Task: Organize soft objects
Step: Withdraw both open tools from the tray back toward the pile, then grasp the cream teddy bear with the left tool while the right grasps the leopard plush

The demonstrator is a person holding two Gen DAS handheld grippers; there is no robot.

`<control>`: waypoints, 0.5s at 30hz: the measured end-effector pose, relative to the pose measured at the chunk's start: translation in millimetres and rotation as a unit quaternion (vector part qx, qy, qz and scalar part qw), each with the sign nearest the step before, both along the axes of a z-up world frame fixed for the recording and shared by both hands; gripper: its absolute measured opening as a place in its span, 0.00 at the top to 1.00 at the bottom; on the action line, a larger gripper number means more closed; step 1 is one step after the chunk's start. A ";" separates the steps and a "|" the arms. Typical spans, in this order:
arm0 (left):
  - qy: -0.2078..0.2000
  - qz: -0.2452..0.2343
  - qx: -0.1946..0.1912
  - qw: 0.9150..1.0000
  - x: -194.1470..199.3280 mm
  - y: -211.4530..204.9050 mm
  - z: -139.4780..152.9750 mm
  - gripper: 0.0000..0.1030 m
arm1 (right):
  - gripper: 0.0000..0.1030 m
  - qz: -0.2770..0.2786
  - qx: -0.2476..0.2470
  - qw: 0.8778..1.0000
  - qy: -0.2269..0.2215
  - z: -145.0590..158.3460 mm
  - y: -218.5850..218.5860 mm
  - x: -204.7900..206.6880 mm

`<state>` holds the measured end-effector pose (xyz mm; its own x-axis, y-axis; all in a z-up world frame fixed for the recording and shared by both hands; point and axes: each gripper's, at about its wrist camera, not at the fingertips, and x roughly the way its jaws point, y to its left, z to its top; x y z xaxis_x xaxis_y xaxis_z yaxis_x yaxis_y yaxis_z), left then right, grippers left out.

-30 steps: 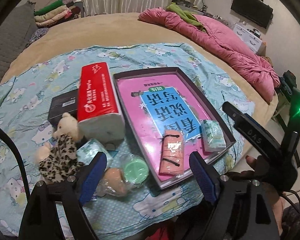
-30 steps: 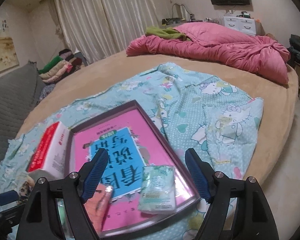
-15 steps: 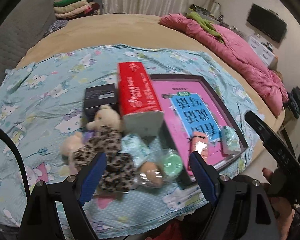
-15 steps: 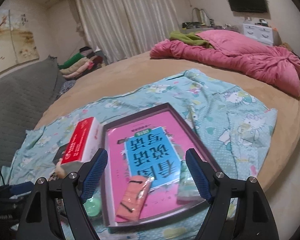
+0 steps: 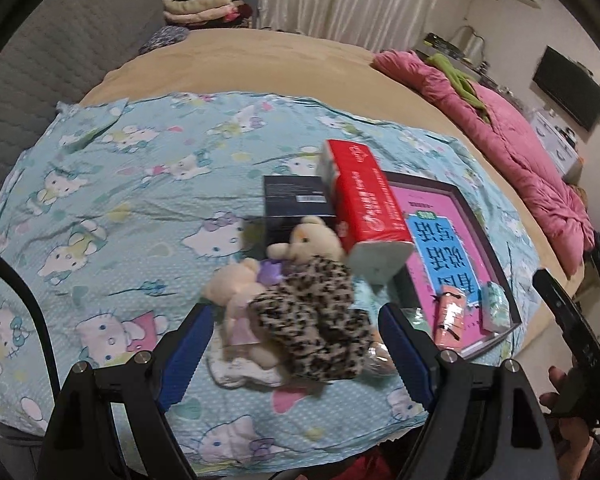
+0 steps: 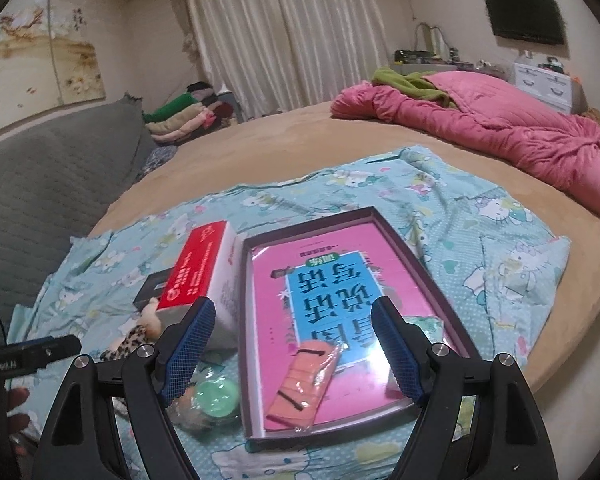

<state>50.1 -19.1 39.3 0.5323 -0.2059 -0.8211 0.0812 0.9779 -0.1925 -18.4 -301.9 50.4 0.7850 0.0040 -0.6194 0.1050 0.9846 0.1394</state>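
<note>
Both hand-held grippers gape empty over a cartoon-print sheet (image 5: 120, 184) on the tan bed (image 6: 284, 148).

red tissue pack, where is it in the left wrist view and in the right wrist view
Left wrist view: the red tissue pack lies right of centre, above the plush bear, its near white end towards the camera.
Right wrist view: it lies left of centre, above the right gripper's left finger.
Shared landmark: the dark tray with the pink book, directly right of the pack.
</note>
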 end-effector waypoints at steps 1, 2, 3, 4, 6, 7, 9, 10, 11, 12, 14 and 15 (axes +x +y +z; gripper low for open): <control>0.001 0.005 -0.004 1.000 0.6 5.9 -0.2 0.18 | 0.21 0.005 -0.002 1.000 0.001 0.0 2.6 0.1; 0.002 0.009 -0.007 1.000 0.8 10.3 -0.3 0.18 | 0.21 0.009 -0.004 1.000 0.003 -0.2 5.3 0.0; 0.001 0.013 -0.009 1.000 1.2 14.5 -0.4 0.18 | 0.21 0.014 -0.006 1.000 0.004 -0.1 8.9 -0.2; 0.001 0.017 -0.010 1.000 1.6 18.4 -0.6 0.18 | 0.21 0.019 -0.008 1.000 0.004 -0.2 11.5 -0.1; 0.003 0.025 -0.011 1.000 2.5 26.0 -2.0 0.18 | 0.21 0.030 -0.013 0.999 0.005 -0.9 17.6 -0.3; 0.005 0.030 -0.013 0.999 3.1 30.9 -3.5 0.18 | 0.21 0.035 -0.015 0.999 0.006 -0.9 20.6 0.0; 0.010 0.038 -0.013 0.999 4.6 38.8 -7.2 0.18 | 0.21 0.047 -0.016 0.999 0.009 -1.7 26.9 0.5; 0.012 0.042 -0.013 0.999 5.3 42.1 -9.2 0.18 | 0.21 0.055 -0.017 0.998 0.010 -2.3 31.1 0.6; 0.015 0.045 -0.015 0.999 6.0 45.6 -11.3 0.18 | 0.21 0.061 -0.018 0.998 0.011 -2.4 34.7 0.3; 0.019 0.051 -0.017 0.998 7.0 50.7 -14.7 0.18 | 0.21 0.069 -0.020 0.997 0.012 -3.3 40.1 0.4; 0.025 0.058 -0.023 0.998 8.4 57.3 -20.3 0.18 | 0.21 0.083 -0.023 0.996 0.014 -4.4 49.1 0.7; 0.027 0.059 -0.024 0.998 8.6 59.0 -22.6 0.18 | 0.21 0.089 -0.024 0.996 0.015 -5.5 52.8 0.5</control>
<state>58.7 39.9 16.7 0.5104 -0.1843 -0.8399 -0.0466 0.9694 -0.2410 -17.9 -249.0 44.9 0.7551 0.1111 -0.6461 -0.0682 0.9935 0.0912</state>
